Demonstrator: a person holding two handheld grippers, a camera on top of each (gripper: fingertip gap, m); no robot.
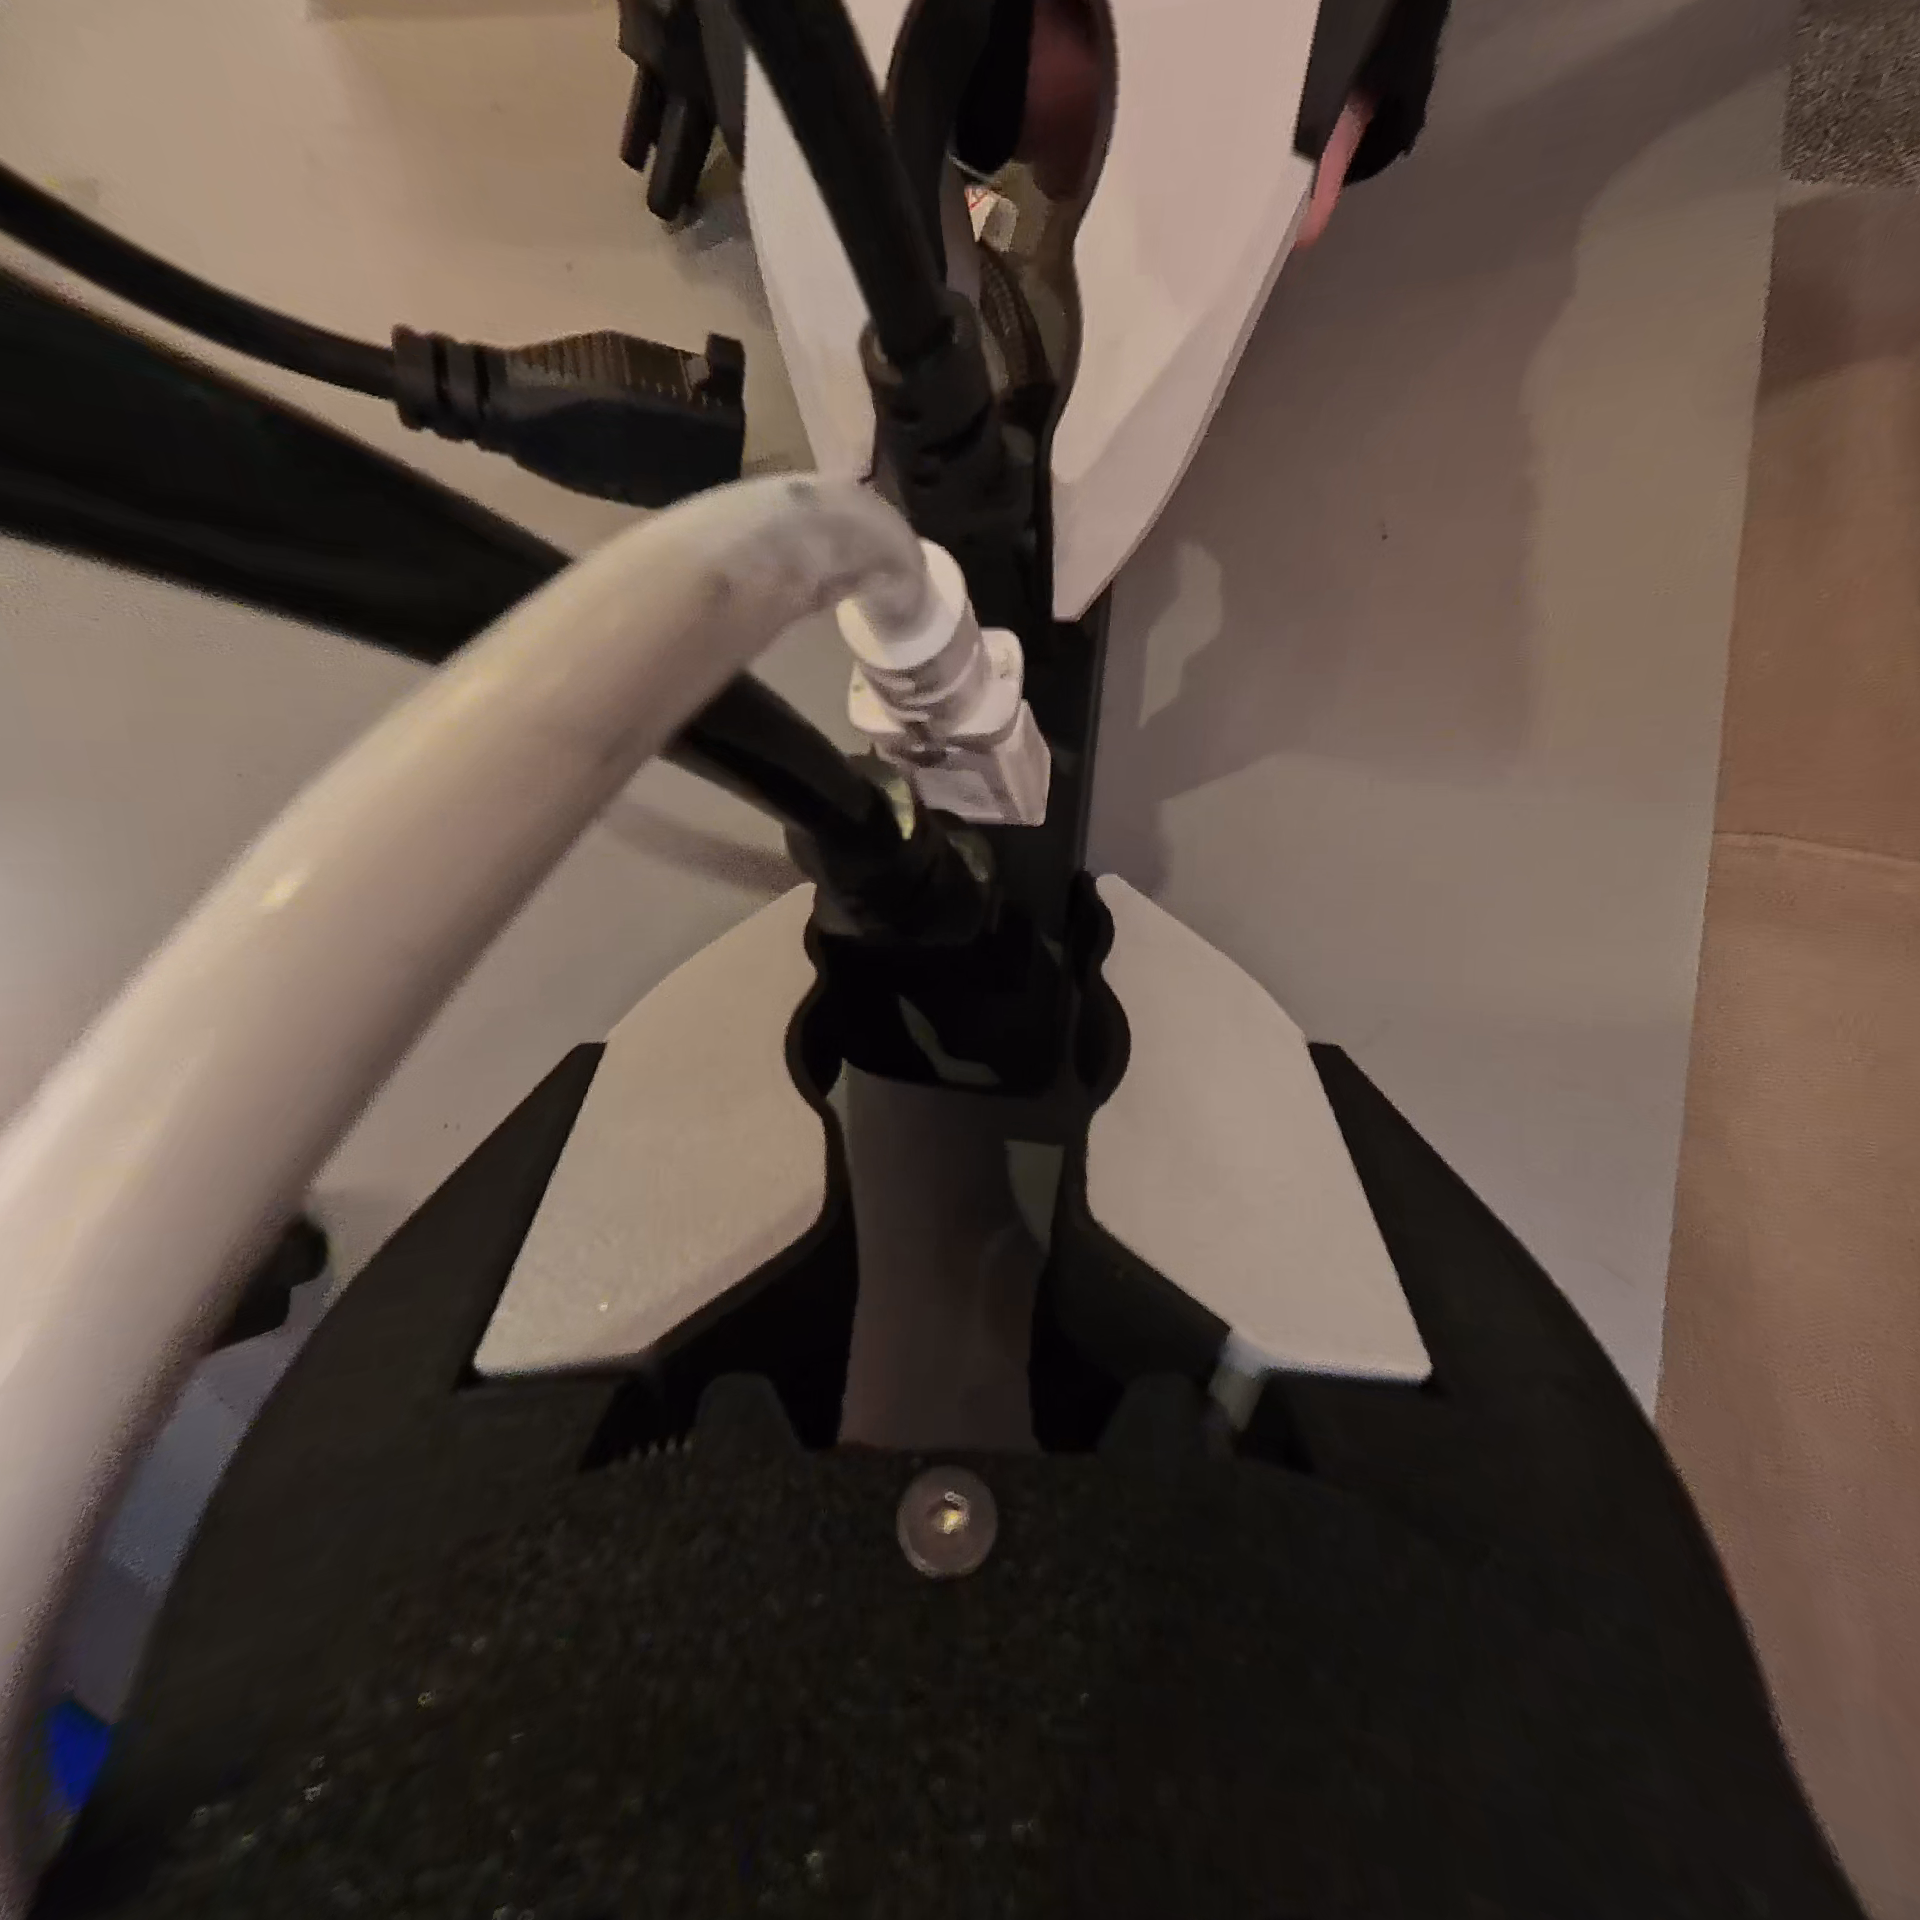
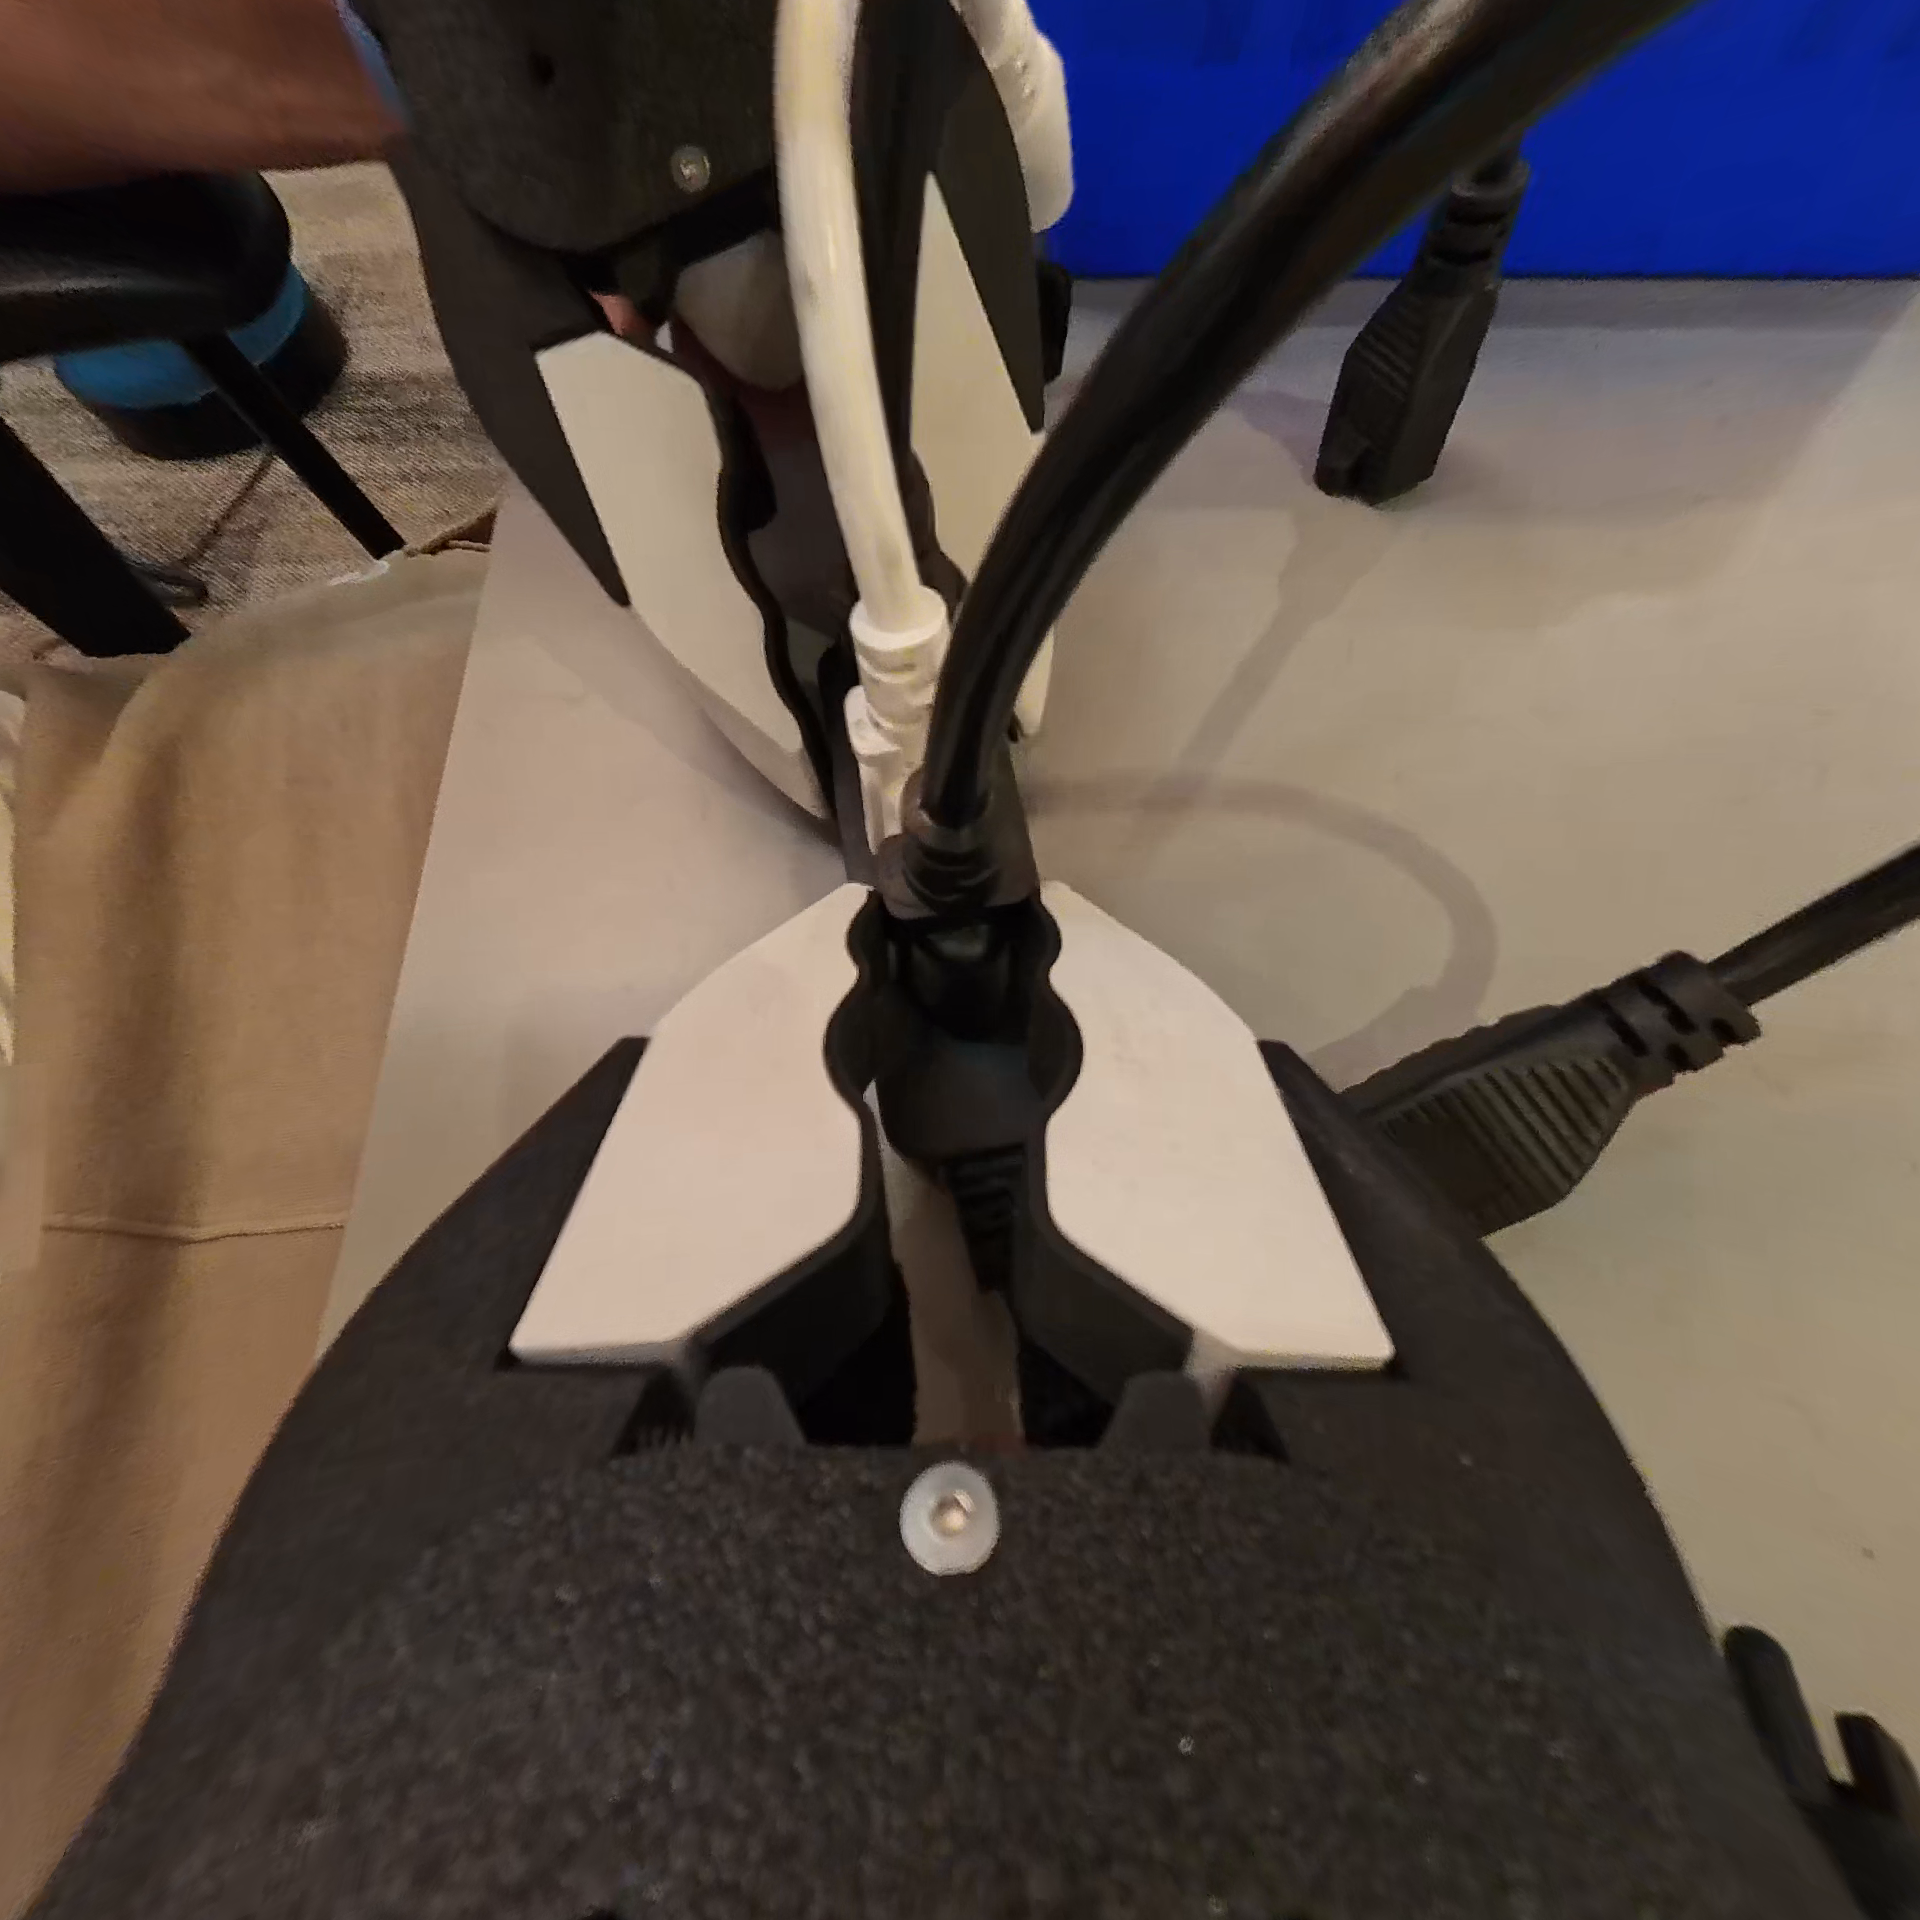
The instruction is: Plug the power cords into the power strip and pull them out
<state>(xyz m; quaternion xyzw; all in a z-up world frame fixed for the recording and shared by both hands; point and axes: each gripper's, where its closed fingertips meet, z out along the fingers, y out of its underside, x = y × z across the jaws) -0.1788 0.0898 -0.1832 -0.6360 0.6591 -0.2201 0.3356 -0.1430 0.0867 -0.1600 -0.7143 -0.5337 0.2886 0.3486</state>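
- Grip first: your right gripper [image 2: 956,997] is closed almost fully, its white fingers pinching the ribbed black moulded plug [image 2: 956,1049]. Your left gripper [image 1: 951,997], facing it, is just as narrow around a second black plug [image 1: 904,883].
- If you pull at an angle, the ribbed plug could bind in its socket or slide out of the wavy pads, because they hold only its narrow body.
- That plug's thick black cord [image 2: 1143,416] arches up and over. Its stiffness may twist the plug as it comes free.
- Just beyond sits the white plug [image 1: 935,707], touching or nearly touching both black ones. Its thick white cord [image 1: 416,831] sweeps over your left fingers, so a lift could snag it and drag that plug askew.
- The power strip [image 1: 1075,727] seems to be the narrow dark bar running between the two grippers. It is mostly hidden, so I cannot tell how firmly it is braced. If it is loose, it will rise with the plug instead of releasing it.
- Two loose black plugs [image 2: 1538,1101] lie on the grey tabletop [image 2: 1455,727] to your right, and a sideways swing could sweep their cords along.
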